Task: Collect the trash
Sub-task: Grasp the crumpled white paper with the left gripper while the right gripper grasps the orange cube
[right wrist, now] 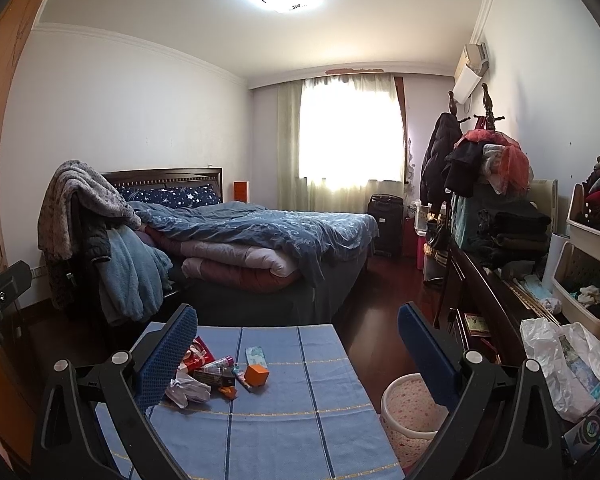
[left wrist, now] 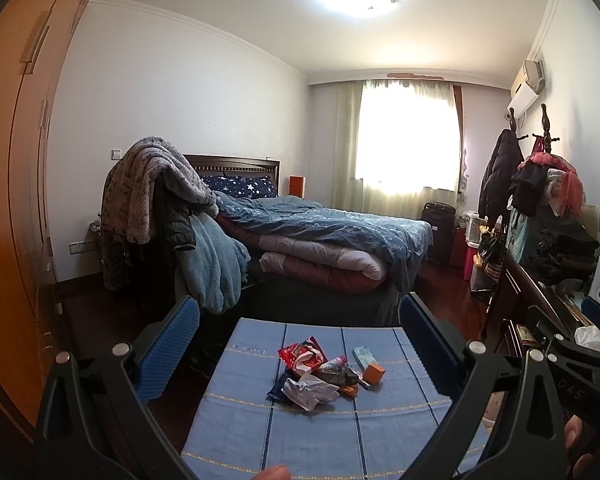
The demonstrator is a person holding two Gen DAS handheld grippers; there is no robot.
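— Where do we see the trash?
— Heaped mid-bench, on blue cloth; a bin stands beside.
— Our claws?
— Left claw and right claw both gape wide, holding nothing.

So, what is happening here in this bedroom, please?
A person holds a claw in each hand over a small table with a blue cloth. Both the left claw and the right claw are open and hold nothing. A pile of trash lies on the cloth: wrappers, crumpled tissue, a small orange box. A pink-speckled wastebasket stands on the floor to the right of the table. Nothing has been picked up yet.
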